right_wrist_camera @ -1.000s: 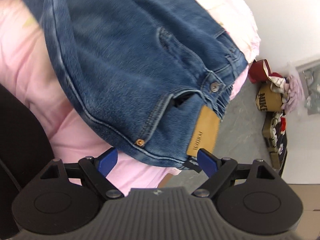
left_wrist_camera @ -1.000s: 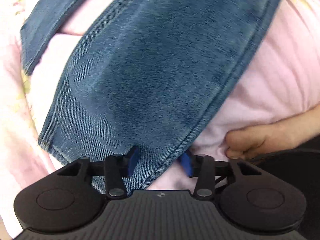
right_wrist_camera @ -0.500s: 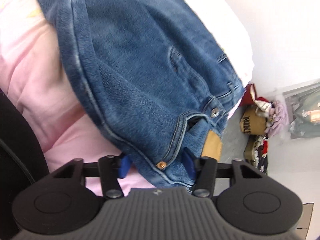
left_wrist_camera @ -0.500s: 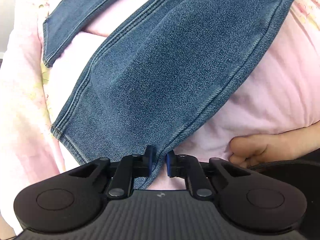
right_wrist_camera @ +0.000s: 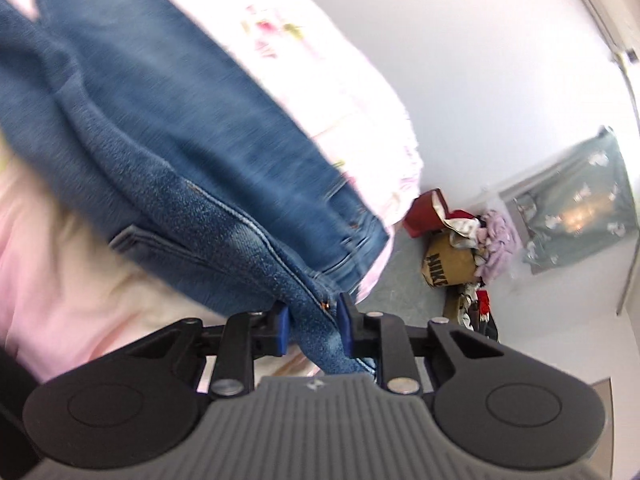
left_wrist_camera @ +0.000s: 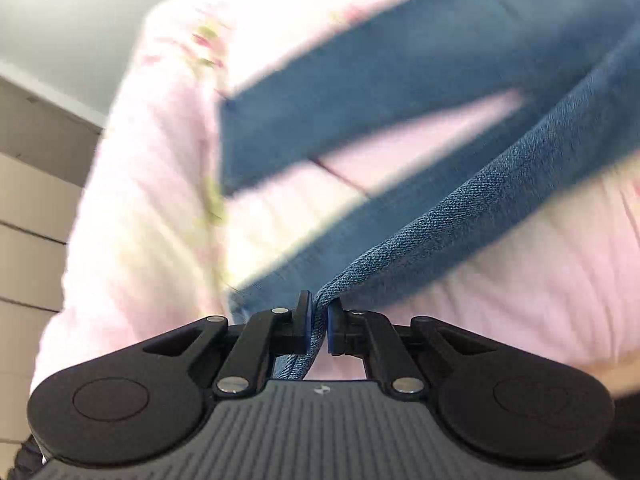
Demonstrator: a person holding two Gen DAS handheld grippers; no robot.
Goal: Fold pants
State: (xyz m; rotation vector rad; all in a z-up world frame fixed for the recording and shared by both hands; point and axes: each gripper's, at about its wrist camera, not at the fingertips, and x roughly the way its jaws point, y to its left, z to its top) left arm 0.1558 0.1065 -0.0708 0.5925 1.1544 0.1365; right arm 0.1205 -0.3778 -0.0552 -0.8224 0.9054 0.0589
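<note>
Blue denim pants (left_wrist_camera: 460, 216) lie on a pink quilt (left_wrist_camera: 520, 280). My left gripper (left_wrist_camera: 319, 322) is shut on the edge of one pant leg, which rises taut from the blue pads; the other leg (left_wrist_camera: 360, 92) lies flat beyond, blurred. My right gripper (right_wrist_camera: 312, 328) is shut on the waist end of the pants (right_wrist_camera: 180, 168), the denim bunched between its pads and lifted off the quilt (right_wrist_camera: 72, 304).
The bed's far edge shows floral fabric (right_wrist_camera: 328, 92). A grey floor beyond the bed holds a brown Nike bag (right_wrist_camera: 444, 264), a red item (right_wrist_camera: 424, 212) and a pile of clothes (right_wrist_camera: 496, 240). White wall behind. Wooden panels (left_wrist_camera: 28, 200) stand left of the bed.
Both grippers closed on the pants, left on a leg edge, right on the waist, and have lifted them. Both views have tilted up and are blurred.
</note>
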